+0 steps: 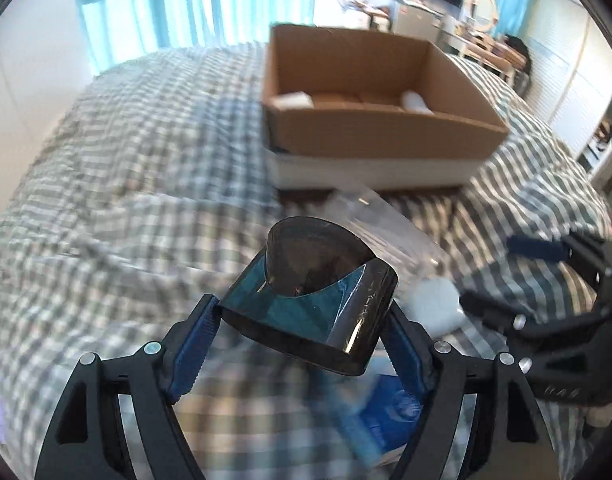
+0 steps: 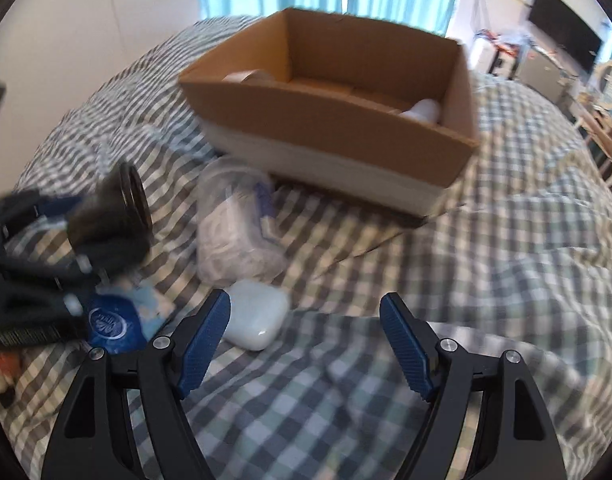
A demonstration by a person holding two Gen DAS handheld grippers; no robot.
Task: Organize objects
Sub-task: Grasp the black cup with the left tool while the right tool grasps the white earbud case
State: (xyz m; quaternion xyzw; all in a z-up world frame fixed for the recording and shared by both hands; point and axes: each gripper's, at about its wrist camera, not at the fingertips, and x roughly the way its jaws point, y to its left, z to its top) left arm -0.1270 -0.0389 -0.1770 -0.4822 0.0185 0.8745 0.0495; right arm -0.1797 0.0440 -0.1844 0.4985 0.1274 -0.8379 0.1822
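Observation:
My left gripper (image 1: 302, 316) is shut on a dark glossy curved object (image 1: 310, 300) and holds it above the checked bed; it also shows in the right wrist view (image 2: 110, 216). My right gripper (image 2: 306, 312) is open and empty, just above the bed, with a white earbud case (image 2: 256, 314) beside its left finger. The right gripper also shows in the left wrist view (image 1: 526, 280). An open cardboard box (image 2: 326, 128) stands on the bed beyond, with a tape roll (image 2: 248, 76) and a white object (image 2: 424, 110) inside. The box also shows in the left wrist view (image 1: 378, 136).
A clear plastic bag with white contents (image 2: 238, 232) lies between the box and the earbud case. A blue packet (image 2: 114, 320) lies on the bed at the left. The checked duvet (image 2: 506, 240) spreads to the right. Furniture and a TV (image 2: 566, 40) stand beyond the bed.

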